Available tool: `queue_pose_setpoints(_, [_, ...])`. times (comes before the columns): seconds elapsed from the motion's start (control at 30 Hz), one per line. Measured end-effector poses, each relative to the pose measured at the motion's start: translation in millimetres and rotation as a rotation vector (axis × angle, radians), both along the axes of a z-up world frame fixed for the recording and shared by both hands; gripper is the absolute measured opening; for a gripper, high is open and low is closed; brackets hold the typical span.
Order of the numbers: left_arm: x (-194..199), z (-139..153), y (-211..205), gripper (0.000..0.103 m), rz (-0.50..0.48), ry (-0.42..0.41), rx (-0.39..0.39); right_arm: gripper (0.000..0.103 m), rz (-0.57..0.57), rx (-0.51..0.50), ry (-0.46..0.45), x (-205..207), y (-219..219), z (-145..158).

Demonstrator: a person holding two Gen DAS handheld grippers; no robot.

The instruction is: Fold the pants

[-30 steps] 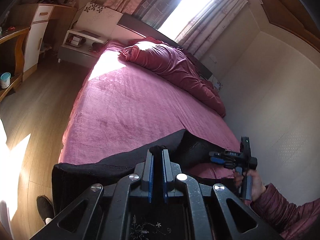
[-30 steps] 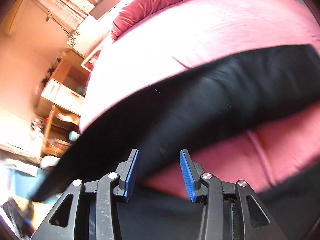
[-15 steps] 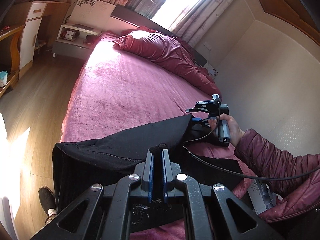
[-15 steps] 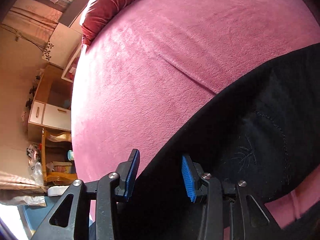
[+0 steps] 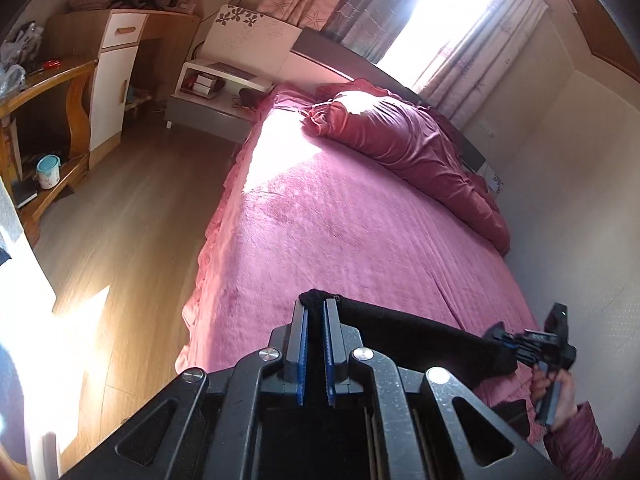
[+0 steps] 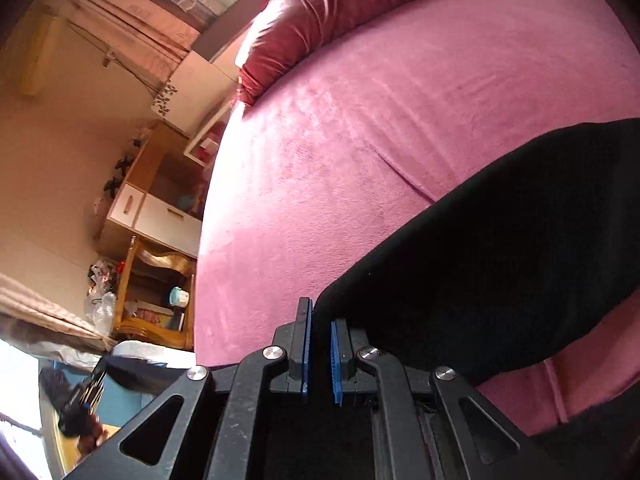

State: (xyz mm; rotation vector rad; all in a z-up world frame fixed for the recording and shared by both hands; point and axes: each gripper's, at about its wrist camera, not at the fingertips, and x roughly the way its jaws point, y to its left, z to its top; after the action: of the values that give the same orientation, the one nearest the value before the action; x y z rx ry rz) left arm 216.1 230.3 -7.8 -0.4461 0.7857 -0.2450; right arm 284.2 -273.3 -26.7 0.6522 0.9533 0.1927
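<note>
The black pants hang stretched in a band over the near end of the pink bed. In the left wrist view my left gripper is shut on one bunched end of them. The other end reaches my right gripper, held by a hand at the right edge. In the right wrist view my right gripper has its blue pads nearly together, pinching the edge of the pants, which spread to the right. My left gripper shows blurred at the lower left.
A red duvet lies heaped at the head of the bed. A white nightstand, a cabinet and a wooden desk line the wooden floor on the left. A wall borders the bed's right side.
My right gripper's jaws have closed from wide apart onto the pants' edge and risen. My left gripper has swung away with its end, and the pants now stretch between the two.
</note>
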Motion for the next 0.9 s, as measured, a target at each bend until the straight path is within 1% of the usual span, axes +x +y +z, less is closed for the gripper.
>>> queue_pose_setpoints(0.07, [17,1,2,0.007,0.015,0.008,0.032,0.008,0.022,0.018,-0.058,-22,4,15])
queue_pose_setpoints(0.13, [21,2,2,0.007,0.023,0.006,0.048,0.008,0.051,0.023,-0.101,-50,6,22])
queue_pose_setpoints(0.2, [11,1,1,0.007,0.020,-0.007,0.043,0.008,0.076,0.024,-0.118,-76,11,21])
queue_pose_setpoints(0.27, [-7,0,1,0.007,0.017,-0.019,0.047,0.008,0.101,0.029,-0.113,-107,15,12])
queue_pose_setpoints(0.4, [-53,-16,12,0.006,0.030,-0.001,0.010,0.008,0.130,0.017,-0.066,-150,25,-21])
queue_pose_setpoints(0.53, [-101,-45,24,0.006,0.062,0.061,-0.037,0.008,0.152,-0.018,-0.005,-183,40,-52])
queue_pose_setpoints(0.6, [-125,-64,30,0.006,0.084,0.105,-0.083,0.007,0.153,-0.029,0.036,-192,44,-69])
queue_pose_setpoints(0.7, [-154,-92,31,0.006,0.111,0.174,-0.105,0.007,0.156,-0.067,0.096,-201,49,-95])
queue_pose_setpoints(0.8, [-174,-121,30,0.006,0.139,0.251,-0.127,0.007,0.157,-0.100,0.143,-205,52,-117])
queue_pose_setpoints(0.87, [-184,-134,29,0.006,0.154,0.286,-0.143,0.007,0.152,-0.109,0.166,-209,50,-129])
queue_pose_setpoints(0.9, [-188,-139,30,0.006,0.165,0.298,-0.163,0.007,0.150,-0.113,0.174,-209,50,-134])
